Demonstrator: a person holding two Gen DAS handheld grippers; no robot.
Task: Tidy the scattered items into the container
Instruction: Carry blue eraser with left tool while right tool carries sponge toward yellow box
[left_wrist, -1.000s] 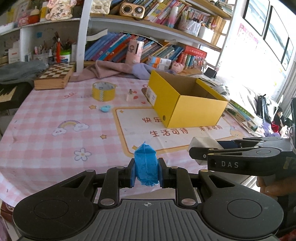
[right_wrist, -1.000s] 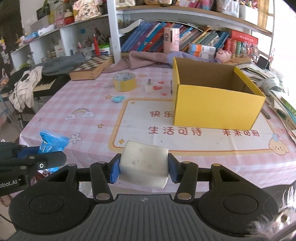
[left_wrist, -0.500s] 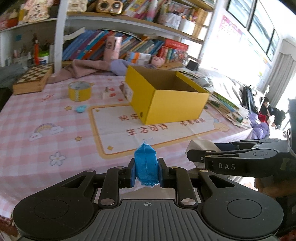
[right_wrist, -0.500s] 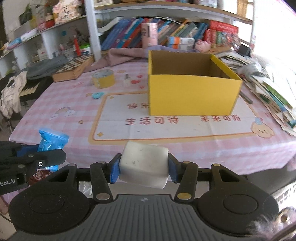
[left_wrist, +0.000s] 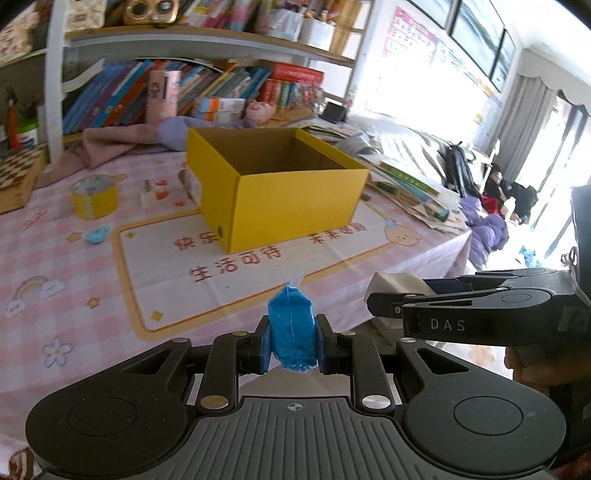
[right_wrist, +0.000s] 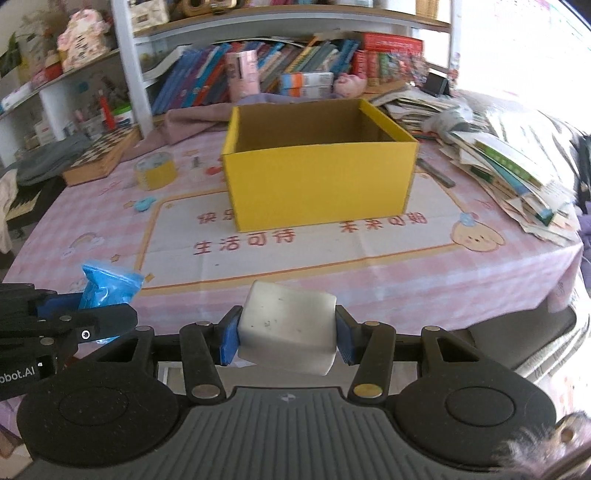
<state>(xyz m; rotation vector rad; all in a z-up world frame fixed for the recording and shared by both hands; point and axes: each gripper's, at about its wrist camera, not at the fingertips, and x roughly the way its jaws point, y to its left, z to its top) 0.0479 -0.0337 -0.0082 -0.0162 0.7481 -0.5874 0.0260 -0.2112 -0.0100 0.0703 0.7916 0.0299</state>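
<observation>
Pink checked cloth covers the desk (right_wrist: 92, 236), and a full bookshelf (right_wrist: 295, 74) stands behind the yellow box (right_wrist: 321, 184). That box sits open in the middle of the desk, on a white mat with red writing. As far as the pictures show, the inside of the box looks bare, but its floor is partly hidden, so I cannot be sure. So the tidying looks like it is near its start. Some small things lie on the desk to the left of the yellow box: a yellow roll of tape (right_wrist: 154, 170), a little blue piece (right_wrist: 144, 204) nearer the front, and a small white thing (left_wrist: 147, 197) just beside the box. These are left to pick up. Two things are already lifted. The left tongs (left_wrist: 291, 345) are squeezed very narrow on a blue crinkly packet (left_wrist: 291, 332), which sticks up between the pads. The right tongs (right_wrist: 286, 332) are partly open and hold a white block (right_wrist: 288, 326) that fills the gap between them, a bit tilted. Both sets of tongs hang in the air at the front edge of the desk, well apart from the yellow box. The packet and the block need to go into the box next, I think.
</observation>
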